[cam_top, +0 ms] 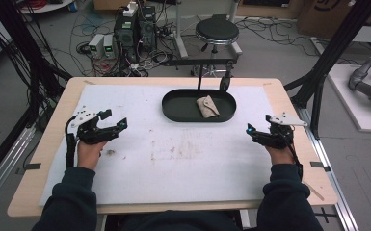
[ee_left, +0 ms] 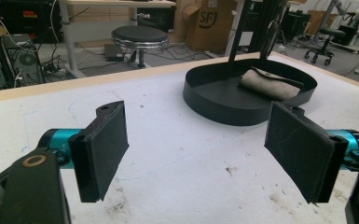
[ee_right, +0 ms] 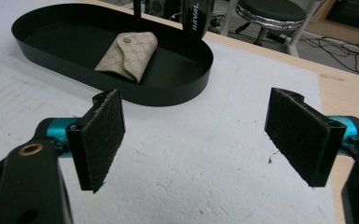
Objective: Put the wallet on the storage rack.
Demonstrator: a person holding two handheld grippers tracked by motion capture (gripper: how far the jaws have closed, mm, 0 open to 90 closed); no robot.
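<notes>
Two tools hover wide open and empty over the counter's near half: the left tool (cam_top: 117, 126) near the left edge, the right tool (cam_top: 253, 132) near the right. Beyond them, toward the far edge, a tan pouch (cam_top: 207, 106) lies in the black tray (cam_top: 173, 108) (right of its middle), long axis running roughly near-to-far, so the right tool looks slightly nearer.

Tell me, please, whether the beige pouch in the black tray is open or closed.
Closed: the beige pouch lies in the black tray with its flap folded over and the snap on it.
</notes>
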